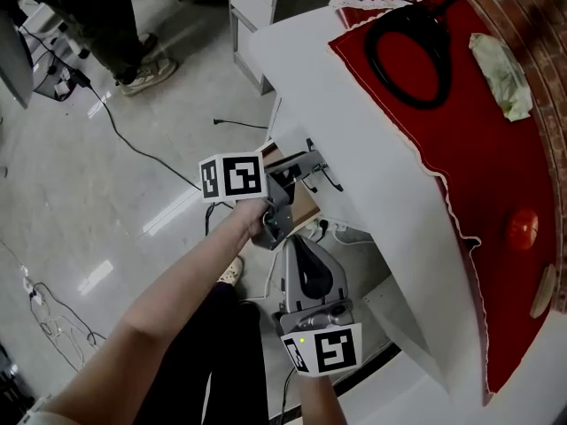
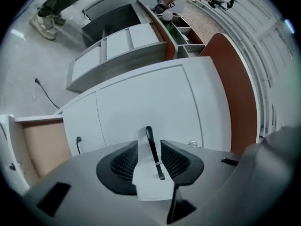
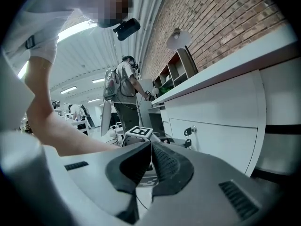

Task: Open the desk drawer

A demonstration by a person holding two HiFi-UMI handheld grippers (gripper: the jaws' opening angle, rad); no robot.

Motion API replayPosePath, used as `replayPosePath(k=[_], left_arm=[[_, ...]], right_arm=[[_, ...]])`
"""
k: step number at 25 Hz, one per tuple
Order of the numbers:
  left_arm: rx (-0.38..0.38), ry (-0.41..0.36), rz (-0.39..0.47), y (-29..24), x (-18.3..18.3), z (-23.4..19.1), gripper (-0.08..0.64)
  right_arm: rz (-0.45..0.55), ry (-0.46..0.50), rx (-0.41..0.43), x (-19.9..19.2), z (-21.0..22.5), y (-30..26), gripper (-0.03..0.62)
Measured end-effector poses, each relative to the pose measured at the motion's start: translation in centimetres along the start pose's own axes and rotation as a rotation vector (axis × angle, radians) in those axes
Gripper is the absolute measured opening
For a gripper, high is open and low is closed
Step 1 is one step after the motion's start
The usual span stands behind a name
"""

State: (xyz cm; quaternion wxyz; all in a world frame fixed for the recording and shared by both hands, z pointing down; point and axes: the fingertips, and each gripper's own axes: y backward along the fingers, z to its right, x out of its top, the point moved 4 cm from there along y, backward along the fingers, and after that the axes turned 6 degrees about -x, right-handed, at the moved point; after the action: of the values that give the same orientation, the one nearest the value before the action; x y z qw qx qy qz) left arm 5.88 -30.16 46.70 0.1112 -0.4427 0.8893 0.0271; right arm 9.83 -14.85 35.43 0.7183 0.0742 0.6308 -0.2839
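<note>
The white desk (image 1: 354,131) carries a red cloth (image 1: 478,149). Under its edge a drawer (image 1: 301,204) stands pulled out, showing a tan inside (image 2: 42,145). My left gripper (image 1: 312,168) reaches to the desk front. In the left gripper view a thin black handle (image 2: 153,149) on a white panel lies between its pads (image 2: 124,161), with a gap on each side, so the left gripper (image 2: 149,157) is open around it. My right gripper (image 1: 303,246) hangs just below, beside the desk front, shut with nothing in it (image 3: 151,147).
On the cloth lie a black cable loop (image 1: 407,51), a crumpled wrapper (image 1: 500,73) and a red round thing (image 1: 523,227). Cables (image 1: 133,144) trail over the floor. Keys hang in a lock (image 3: 188,132) on the desk front. A person (image 3: 123,86) stands farther along.
</note>
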Motion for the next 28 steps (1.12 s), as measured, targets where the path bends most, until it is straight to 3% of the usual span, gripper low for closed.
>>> replayPosePath(k=[5, 10, 18, 28], left_arm=[[-0.066, 0.097, -0.024, -1.3, -1.2, -0.2, 0.129], [-0.089, 0.070, 0.008, -1.4, -1.3, 0.2, 0.043], [-0.082, 0.086, 0.053, -1.1, -1.4, 0.2, 0.032], [-0.046, 0.083, 0.041, 0.9, -2.2, 0.5, 0.032]], right_arm=[[0.001, -0.010, -0.026, 0.3, 1.0, -0.2, 0.018], [-0.001, -0.025, -0.049, 0.4, 1.3, 0.1, 0.018], [-0.017, -0.020, -0.019, 0.5, -0.4, 0.5, 0.018], [-0.032, -0.004, 0.011, 0.7, -2.0, 1.1, 0.018]])
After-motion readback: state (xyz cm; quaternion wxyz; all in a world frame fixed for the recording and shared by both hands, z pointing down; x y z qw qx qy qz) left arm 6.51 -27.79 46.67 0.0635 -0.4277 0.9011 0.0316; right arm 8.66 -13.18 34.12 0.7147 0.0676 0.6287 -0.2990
